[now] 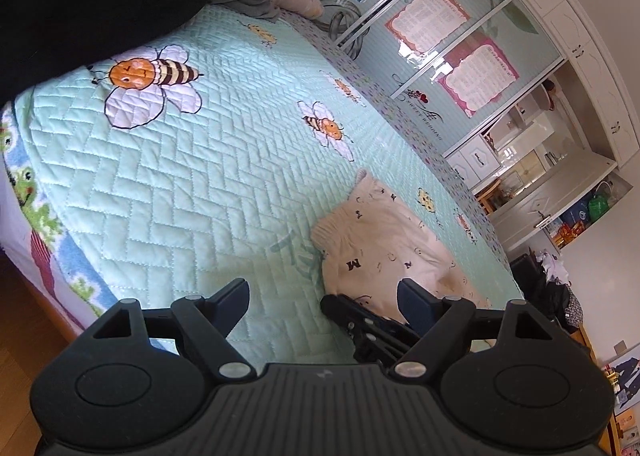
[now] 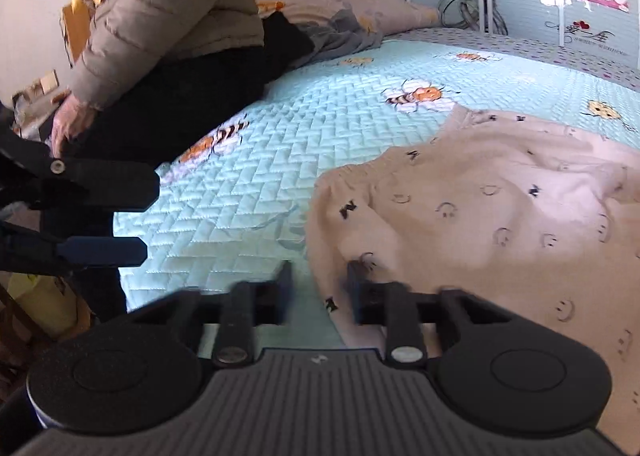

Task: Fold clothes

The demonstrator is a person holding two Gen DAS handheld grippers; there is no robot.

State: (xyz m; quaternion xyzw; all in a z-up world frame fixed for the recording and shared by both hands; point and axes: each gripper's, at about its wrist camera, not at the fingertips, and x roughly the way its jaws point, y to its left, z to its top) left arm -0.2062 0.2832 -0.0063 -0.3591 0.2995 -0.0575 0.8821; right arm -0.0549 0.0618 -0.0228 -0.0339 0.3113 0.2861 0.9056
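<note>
A cream garment (image 1: 384, 248) printed with small letters and smiley faces lies on the mint quilted bedspread (image 1: 192, 176). It also shows in the right wrist view (image 2: 480, 216), rumpled, with its gathered waistband toward me. My left gripper (image 1: 324, 296) is open above the bedspread, left of the garment's near corner. My right gripper (image 2: 318, 288) is open, its fingers straddling the garment's near left edge. The right gripper shows in the left wrist view (image 1: 360, 320) as a dark shape over the garment. The left gripper's fingers (image 2: 108, 216) show at the left of the right wrist view.
A person in a beige puffer jacket (image 2: 168, 8) and dark trousers sits on the bed's far left edge. Pillows (image 2: 340, 8) lie at the headboard. A wardrobe with posters (image 1: 460, 40) stands beyond the bed. Wooden floor (image 1: 24, 336) lies by the bed's left side.
</note>
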